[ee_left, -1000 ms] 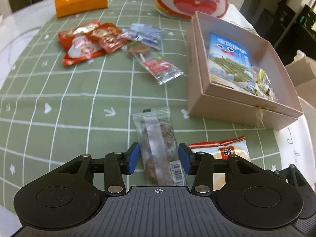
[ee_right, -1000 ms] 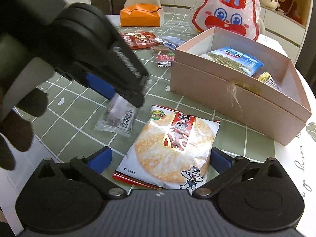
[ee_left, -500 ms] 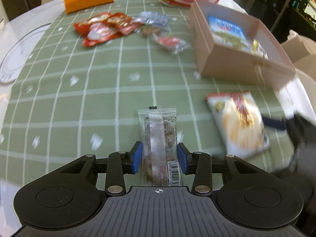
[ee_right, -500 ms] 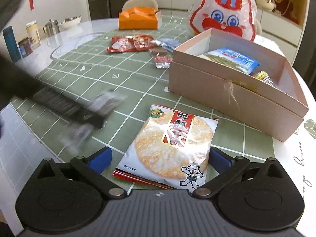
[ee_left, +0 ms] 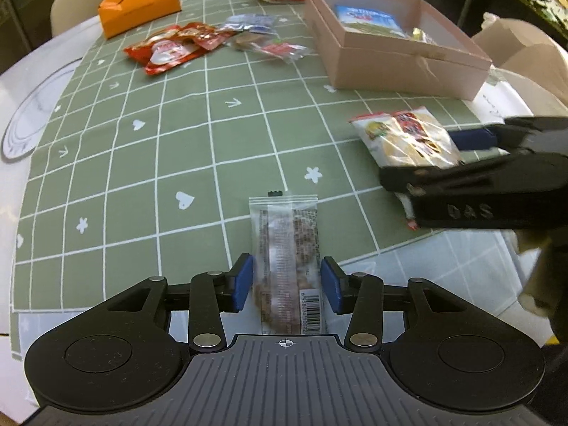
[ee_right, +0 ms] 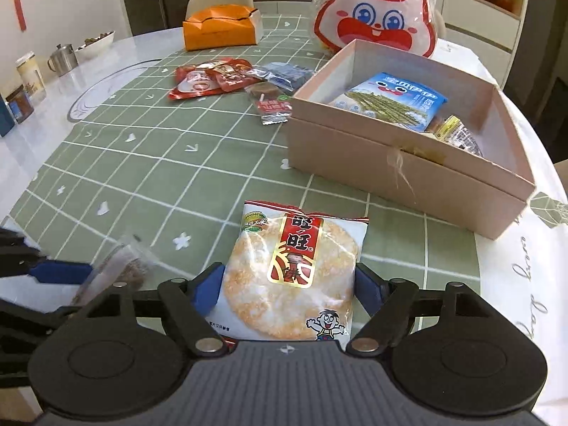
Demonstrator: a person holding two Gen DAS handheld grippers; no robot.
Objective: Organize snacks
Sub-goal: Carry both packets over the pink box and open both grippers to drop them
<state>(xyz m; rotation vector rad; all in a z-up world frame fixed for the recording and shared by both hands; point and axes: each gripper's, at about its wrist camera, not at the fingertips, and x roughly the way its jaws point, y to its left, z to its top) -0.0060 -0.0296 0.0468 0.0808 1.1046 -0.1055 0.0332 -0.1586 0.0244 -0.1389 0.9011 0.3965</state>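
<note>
My left gripper [ee_left: 287, 284] is shut on a clear-wrapped brown snack bar [ee_left: 285, 248] and holds it above the near table edge. It also shows in the right wrist view [ee_right: 120, 266]. My right gripper [ee_right: 289, 287] is shut on a rice cracker packet [ee_right: 289, 277], lifted off the green checked cloth [ee_right: 177, 149]; the packet also shows in the left wrist view [ee_left: 408, 138]. A pink open box [ee_right: 401, 174] at right holds a blue snack bag [ee_right: 394, 99] and small sweets.
Red snack packets [ee_right: 209, 78], a blue packet [ee_right: 291, 71] and a small clear packet [ee_right: 273, 106] lie on the cloth beyond. An orange box [ee_right: 220, 28] and a rabbit-face bag [ee_right: 376, 10] stand at the back. Cups and jars [ee_right: 28, 78] stand far left.
My left gripper has pulled back toward the near table edge with the snack bar. My right gripper has closed on the rice cracker packet and lifted it.
</note>
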